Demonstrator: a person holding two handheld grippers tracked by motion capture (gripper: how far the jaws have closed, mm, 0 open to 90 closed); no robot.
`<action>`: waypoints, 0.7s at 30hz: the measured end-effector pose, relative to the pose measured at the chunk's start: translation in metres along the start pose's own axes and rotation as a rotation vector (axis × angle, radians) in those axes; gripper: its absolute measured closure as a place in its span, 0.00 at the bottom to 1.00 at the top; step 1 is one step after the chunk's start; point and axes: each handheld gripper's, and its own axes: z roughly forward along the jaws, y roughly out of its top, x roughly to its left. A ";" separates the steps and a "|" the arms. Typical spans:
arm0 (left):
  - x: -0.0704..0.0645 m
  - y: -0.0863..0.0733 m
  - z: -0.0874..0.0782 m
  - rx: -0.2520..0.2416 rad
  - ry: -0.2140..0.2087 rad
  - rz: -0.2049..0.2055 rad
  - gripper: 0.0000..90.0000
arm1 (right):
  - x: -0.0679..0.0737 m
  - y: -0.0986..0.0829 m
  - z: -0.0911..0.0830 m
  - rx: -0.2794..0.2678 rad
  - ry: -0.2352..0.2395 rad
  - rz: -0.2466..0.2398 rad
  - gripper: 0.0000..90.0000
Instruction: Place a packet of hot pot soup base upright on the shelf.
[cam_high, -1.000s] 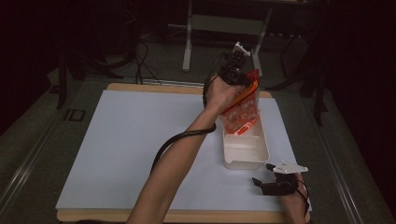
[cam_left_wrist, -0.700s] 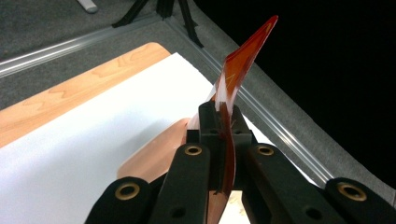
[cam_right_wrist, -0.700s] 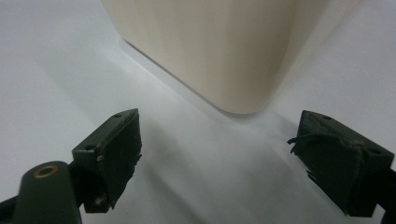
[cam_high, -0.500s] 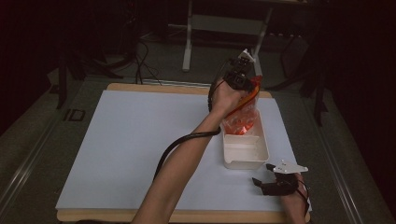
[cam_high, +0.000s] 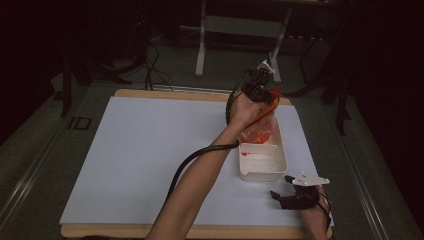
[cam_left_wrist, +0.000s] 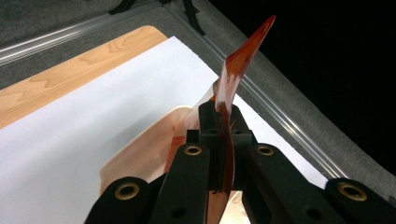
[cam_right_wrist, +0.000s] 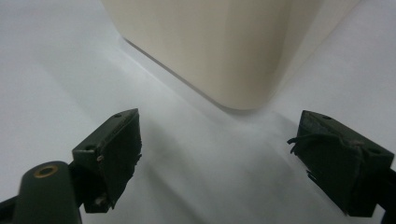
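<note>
1. Right gripper sits nearest on the white sheet, jaws spread wide, holding nothing, just beside the cream tub.
2. Farther back, the left gripper is clamped on an orange plastic bag, dangling over the tub's far end.

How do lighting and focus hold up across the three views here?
High view: surroundings are dark, only the white sheet is lit. Left gripper view: the orange bag is sharp, upper right black. Right gripper view: the cream container is soft and casts a shadow.
</note>
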 end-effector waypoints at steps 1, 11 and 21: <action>0.000 0.000 0.000 0.000 -0.001 0.001 1.00 | 0.000 0.000 0.000 0.001 0.000 0.000 0.16; 0.003 0.004 0.009 0.023 0.010 -0.006 1.00 | 0.000 0.000 0.000 0.001 0.005 0.000 0.16; 0.009 0.001 0.004 -0.002 -0.017 -0.021 0.83 | 0.000 0.000 0.000 0.000 0.005 -0.001 0.16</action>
